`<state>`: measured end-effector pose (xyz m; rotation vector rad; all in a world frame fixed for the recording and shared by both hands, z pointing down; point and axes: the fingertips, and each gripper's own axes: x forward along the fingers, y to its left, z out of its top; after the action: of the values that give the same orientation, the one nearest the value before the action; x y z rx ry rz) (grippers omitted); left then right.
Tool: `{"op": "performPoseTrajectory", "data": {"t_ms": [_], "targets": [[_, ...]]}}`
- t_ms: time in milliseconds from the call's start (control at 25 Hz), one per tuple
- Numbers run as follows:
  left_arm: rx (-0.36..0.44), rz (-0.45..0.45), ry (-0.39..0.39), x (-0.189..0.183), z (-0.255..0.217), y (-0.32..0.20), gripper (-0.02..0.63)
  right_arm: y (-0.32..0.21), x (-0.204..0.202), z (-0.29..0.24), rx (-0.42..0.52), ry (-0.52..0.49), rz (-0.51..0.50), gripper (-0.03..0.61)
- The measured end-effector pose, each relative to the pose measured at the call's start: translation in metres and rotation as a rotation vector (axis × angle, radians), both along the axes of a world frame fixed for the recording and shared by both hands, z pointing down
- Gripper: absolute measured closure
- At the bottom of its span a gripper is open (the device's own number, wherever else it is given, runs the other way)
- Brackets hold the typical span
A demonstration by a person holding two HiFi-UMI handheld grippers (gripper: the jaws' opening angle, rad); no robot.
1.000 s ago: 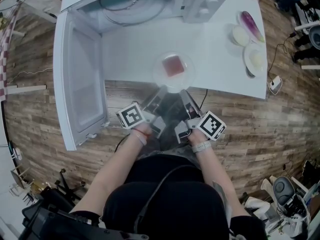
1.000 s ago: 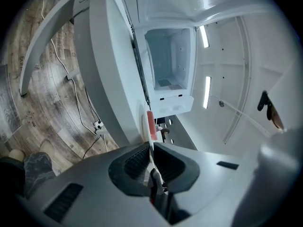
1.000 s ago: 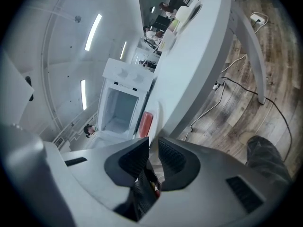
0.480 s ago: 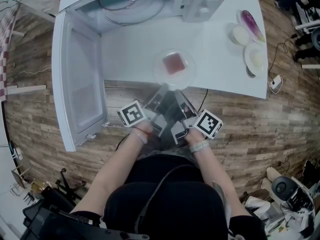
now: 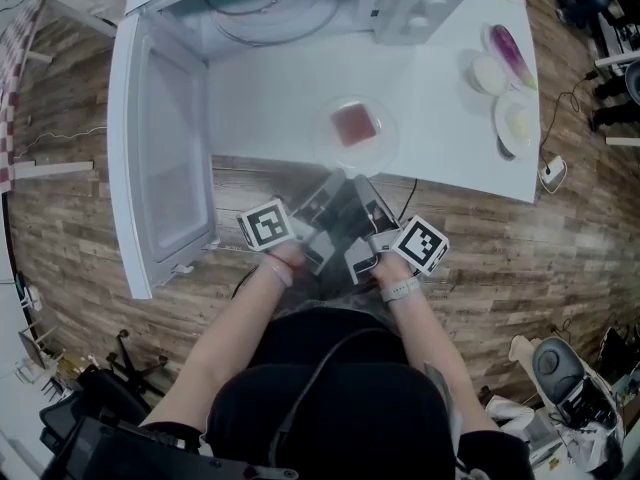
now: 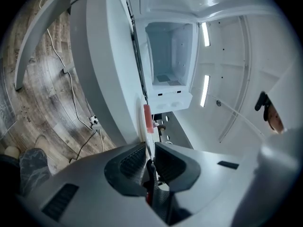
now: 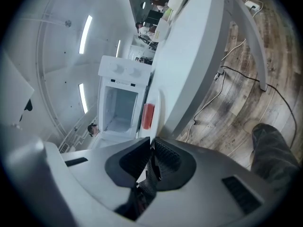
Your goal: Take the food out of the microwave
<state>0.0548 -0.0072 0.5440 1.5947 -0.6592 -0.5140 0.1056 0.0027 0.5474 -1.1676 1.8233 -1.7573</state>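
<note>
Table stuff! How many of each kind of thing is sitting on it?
microwave: 1
clear plate: 1
red food: 1
purple vegetable: 1
pale round things: 2
Total: 6

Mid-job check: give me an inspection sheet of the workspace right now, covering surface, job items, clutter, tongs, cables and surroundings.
Surface: white table, with the microwave at its back.
Job's things: plate with red food sits on the table near the front edge, outside the microwave; the microwave door is open.
Clutter: purple vegetable and small plate of pale food at the table's right end.
Grippers: left tongs have just been opening, with the plate rim between them; right tongs are closed on the rim.
Cables: black cord below the table edge; white plug block on the floor.
Surroundings: wood floor.
</note>
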Motion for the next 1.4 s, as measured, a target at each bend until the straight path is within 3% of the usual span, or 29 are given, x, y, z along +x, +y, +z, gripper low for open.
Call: {"op": "performPoseTrajectory", "data": {"t_ms": [520,880,1400], "targets": [[-0.005,0.055,-0.068,0.000,0.006,0.012,0.563,-0.008,-0.001,0.001,-0.004,-0.014,0.019,0.532],[0.118,0.167,-0.295,0.005,0.000,0.018,0.564,-0.008,-0.001,-0.001,0.003,-0.026,0.022,0.531],[0.172,0.167,-0.350,-0.005,-0.010,0.023,0.603,0.002,-0.001,-0.008,0.040,-0.013,-0.003,0.531]]}}
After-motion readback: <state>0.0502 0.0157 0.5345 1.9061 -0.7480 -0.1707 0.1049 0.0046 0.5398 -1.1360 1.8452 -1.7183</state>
